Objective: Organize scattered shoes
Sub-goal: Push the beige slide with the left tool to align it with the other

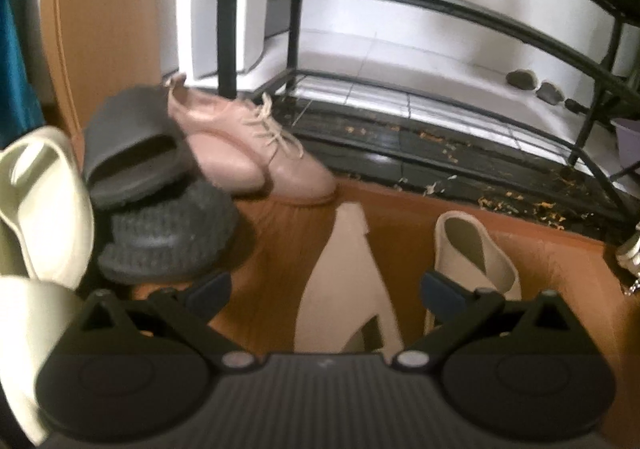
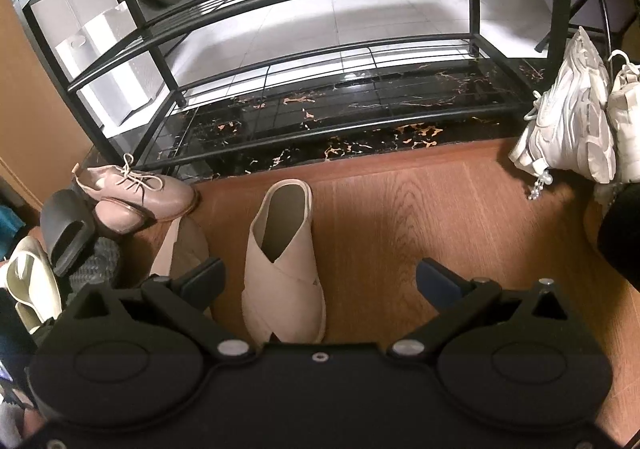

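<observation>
Two beige mules lie on the wooden floor. In the right wrist view one mule (image 2: pixel 284 261) lies between my open right gripper's (image 2: pixel 318 283) fingers, toe toward me; the second mule (image 2: pixel 180 249) lies tipped behind the left finger. In the left wrist view my open left gripper (image 1: pixel 326 295) hovers over the tipped mule (image 1: pixel 344 281), with the other mule (image 1: pixel 472 253) by the right finger. A pink lace-up pair (image 1: pixel 256 145) (image 2: pixel 140 193) sits by the black metal shoe rack (image 2: pixel 304 49) (image 1: pixel 440 29). Both grippers are empty.
A black slide (image 1: pixel 132 153) (image 2: pixel 66 229) rests on a grey knitted shoe (image 1: pixel 168 241). Cream slippers (image 1: pixel 36 201) (image 2: pixel 30 285) lie at the far left. White sneakers (image 2: pixel 572 121) lean at the right of the rack. A wooden panel (image 1: pixel 100 9) stands left.
</observation>
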The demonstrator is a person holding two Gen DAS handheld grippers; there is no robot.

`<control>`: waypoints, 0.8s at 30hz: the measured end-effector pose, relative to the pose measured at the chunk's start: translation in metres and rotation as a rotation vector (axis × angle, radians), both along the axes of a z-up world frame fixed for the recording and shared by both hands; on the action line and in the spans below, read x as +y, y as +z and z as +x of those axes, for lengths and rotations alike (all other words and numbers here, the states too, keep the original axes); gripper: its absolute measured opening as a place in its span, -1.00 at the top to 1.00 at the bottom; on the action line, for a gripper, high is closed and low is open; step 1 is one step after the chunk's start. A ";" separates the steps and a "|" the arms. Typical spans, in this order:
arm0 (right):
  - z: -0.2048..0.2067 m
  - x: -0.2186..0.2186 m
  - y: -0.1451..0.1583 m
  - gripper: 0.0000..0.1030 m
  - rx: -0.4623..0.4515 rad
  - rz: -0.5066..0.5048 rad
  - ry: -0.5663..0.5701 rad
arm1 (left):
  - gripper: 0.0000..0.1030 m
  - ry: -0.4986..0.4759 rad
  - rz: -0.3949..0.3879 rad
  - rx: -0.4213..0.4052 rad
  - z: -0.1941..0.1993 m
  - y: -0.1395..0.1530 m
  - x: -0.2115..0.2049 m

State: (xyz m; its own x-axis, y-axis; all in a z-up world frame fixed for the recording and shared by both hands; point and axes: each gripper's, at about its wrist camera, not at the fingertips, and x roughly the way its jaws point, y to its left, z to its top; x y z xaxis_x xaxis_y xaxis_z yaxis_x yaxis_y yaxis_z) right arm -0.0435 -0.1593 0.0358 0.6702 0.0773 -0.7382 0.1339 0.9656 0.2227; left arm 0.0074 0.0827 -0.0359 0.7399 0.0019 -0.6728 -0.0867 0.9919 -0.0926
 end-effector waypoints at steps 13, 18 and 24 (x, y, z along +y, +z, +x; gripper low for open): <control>0.002 -0.005 -0.004 -1.00 0.022 0.010 -0.019 | -0.27 0.008 -0.178 0.195 0.010 -0.040 0.013; 0.003 -0.008 -0.006 -1.00 0.026 0.026 -0.038 | -0.22 0.007 -0.188 0.191 0.007 -0.042 0.015; 0.002 -0.009 -0.005 -1.00 0.023 0.030 -0.036 | -0.18 0.005 -0.142 0.145 0.006 -0.036 0.015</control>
State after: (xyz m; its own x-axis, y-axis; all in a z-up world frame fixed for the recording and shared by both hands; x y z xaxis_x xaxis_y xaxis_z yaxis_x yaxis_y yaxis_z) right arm -0.0413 -0.1685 0.0307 0.6554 0.0758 -0.7514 0.1741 0.9530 0.2480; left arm 0.0139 0.0978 -0.0722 0.6356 -0.0972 -0.7659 -0.1146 0.9692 -0.2180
